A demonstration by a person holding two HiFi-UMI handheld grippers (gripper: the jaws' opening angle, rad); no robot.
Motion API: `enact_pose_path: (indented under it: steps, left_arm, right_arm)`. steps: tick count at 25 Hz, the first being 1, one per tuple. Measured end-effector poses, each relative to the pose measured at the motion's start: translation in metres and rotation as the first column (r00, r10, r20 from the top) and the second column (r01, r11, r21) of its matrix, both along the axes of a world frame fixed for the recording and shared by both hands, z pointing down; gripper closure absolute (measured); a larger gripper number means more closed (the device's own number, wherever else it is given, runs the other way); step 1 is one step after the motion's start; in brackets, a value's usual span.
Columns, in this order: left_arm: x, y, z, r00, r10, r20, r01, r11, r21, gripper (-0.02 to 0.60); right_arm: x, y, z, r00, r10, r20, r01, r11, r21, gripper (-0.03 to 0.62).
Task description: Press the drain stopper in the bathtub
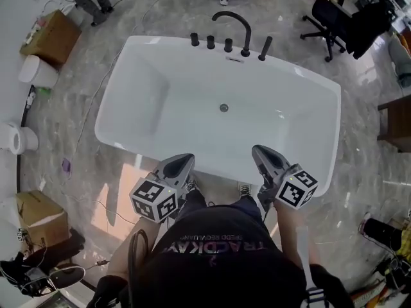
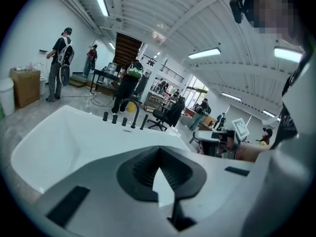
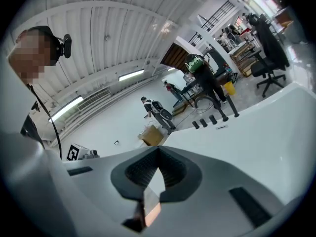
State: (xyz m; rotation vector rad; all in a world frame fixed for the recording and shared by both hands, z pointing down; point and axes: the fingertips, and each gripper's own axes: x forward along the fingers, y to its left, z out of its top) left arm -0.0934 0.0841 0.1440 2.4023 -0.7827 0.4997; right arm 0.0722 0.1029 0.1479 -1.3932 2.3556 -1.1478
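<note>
Left gripper (image 1: 185, 160), clenched on nothing, hovers over the near rim of the white bathtub (image 1: 154, 41). The round drain stopper (image 1: 223, 108) sits mid-floor, well apart from the 2 grippers. Right gripper (image 1: 259, 151) is likewise clenched and empty.

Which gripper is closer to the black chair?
Right. The black chair stands beyond the bathtub's far right corner; the right gripper is on that side, the left gripper farther left.

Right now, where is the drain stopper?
In the head view, the drain stopper sits at the centre of the bathtub floor, roughly in line with the black faucet on the far rim.
</note>
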Motion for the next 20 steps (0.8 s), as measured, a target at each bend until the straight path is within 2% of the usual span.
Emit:
enact_pose_path:
  steps: [6, 9, 13, 20]
  left_arm:
    - [-0.026, -0.020, 0.016, 0.998, 0.059, -0.022, -0.060, 0.998, -0.033, 0.575]
    - [-0.038, -0.022, 0.025, 0.996, 0.091, -0.006, -0.092, 0.995, -0.046, 0.575]
    - [-0.041, -0.022, 0.032, 0.994, 0.105, 0.009, -0.104, 0.993, -0.057, 0.575]
    - [-0.029, -0.017, 0.032, 0.998, 0.064, 0.019, -0.063, 0.997, -0.032, 0.575]
  right_arm:
    - [-0.023, -0.002, 0.009, 0.996, 0.082, -0.035, -0.084, 0.996, -0.031, 0.583]
    - [-0.030, -0.004, 0.009, 0.992, 0.103, -0.074, -0.106, 0.994, -0.030, 0.583]
    - [-0.032, -0.004, 0.008, 0.989, 0.090, -0.113, -0.094, 0.995, -0.028, 0.583]
    - [-0.021, -0.014, 0.020, 0.989, 0.018, -0.150, -0.025, 0.998, -0.049, 0.583]
